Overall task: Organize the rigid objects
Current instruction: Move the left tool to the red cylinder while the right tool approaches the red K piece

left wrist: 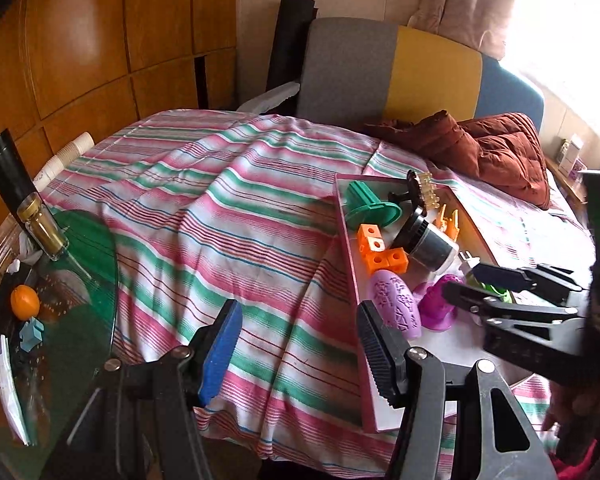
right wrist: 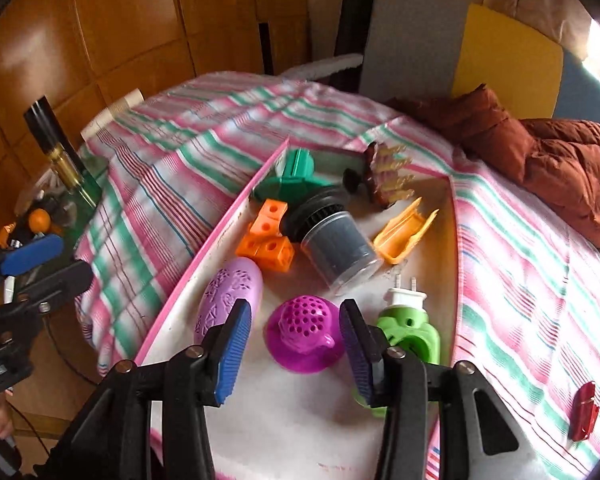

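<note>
We hold our right hand-held gripper (right wrist: 294,354) wide open and empty, low over the near end of the pink-rimmed white tray (right wrist: 204,264) that lies on the striped pink, green and white cloth (right wrist: 172,152). Between its fingers we see the magenta perforated plastic dome on a round flange (right wrist: 304,330), standing on the tray floor and apart from both pads. Just left of it lies the lilac patterned plastic oval (right wrist: 230,298), against the tray's left rim. Just right lies the green and white plug-in device (right wrist: 410,322), its prongs pointing away from us. Farther back in the tray sit the orange plastic cubes joined in a cluster (right wrist: 268,238), the clear cylinder with a black ribbed cap (right wrist: 332,240) on its side, the orange open plastic channel piece (right wrist: 404,232), the green flanged plastic part (right wrist: 296,178) and the brown and yellow toothed piece (right wrist: 384,178). A small red plastic object (right wrist: 584,410) lies on the cloth outside the tray, to the right.

Our left hand-held gripper (left wrist: 298,354) also stands wide open with nothing in it, over the cloth just left of the tray's rim (left wrist: 350,264). A rust-coloured padded jacket (left wrist: 496,152) lies bunched behind the tray.
</note>
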A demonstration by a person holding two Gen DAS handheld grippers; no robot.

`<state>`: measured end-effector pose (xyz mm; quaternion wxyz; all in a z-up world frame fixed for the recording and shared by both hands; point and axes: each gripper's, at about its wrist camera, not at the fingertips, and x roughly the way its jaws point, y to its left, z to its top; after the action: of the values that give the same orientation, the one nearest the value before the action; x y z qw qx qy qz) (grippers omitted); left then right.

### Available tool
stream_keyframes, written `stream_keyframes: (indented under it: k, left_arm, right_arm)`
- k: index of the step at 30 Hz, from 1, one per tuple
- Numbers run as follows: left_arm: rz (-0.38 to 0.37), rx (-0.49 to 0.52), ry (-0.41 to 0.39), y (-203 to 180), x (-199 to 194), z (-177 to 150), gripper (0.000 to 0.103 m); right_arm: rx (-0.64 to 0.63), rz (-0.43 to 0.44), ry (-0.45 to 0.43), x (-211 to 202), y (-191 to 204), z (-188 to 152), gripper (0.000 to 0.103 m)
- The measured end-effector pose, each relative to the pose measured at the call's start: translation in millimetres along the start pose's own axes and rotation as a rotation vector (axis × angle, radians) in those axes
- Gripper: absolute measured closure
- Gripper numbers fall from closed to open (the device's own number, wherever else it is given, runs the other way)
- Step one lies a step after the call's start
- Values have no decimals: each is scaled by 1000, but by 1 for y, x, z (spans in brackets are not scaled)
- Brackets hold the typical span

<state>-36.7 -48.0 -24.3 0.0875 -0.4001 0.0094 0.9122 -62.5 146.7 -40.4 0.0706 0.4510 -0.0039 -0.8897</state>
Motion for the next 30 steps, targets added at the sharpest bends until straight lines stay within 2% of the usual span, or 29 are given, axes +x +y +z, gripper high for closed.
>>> stream_keyframes:
  k: [5, 9, 17, 21, 24, 27, 28, 30]
  left_arm:
    - [-11, 32, -16, -11, -6, 0, 43]
    - [-25, 59, -24, -22, -10, 2, 43]
    - [-65, 128, -26, -53, -12, 7, 43]
    - [-86, 162, -23, -73, -13, 9, 43]
    - [-115, 184, -22, -87, -14, 12, 43]
    - [-133, 210, -18, -102, -14, 14, 43]
    - [-140, 215, -15, -107, -13, 15, 43]
    - [-155, 220, -11, -116, -11, 15, 43]
  right_arm:
    - [55, -19, -58, -35, -23, -7, 57]
    - [99, -81, -84, -57, -51, -15, 57]
    - [224, -280, -74, -94, -145, -51, 57]
    - [346, -411, -85, -112, -205, -82, 57]
    - [526, -527, -120, -129, -255, -114, 57]
    - [824, -576, -112, -146, -303, -148, 57]
    - [913, -578, -136, -154, -315, -158, 57]
    - [1033, -569, -144, -162, -331, -176, 57]
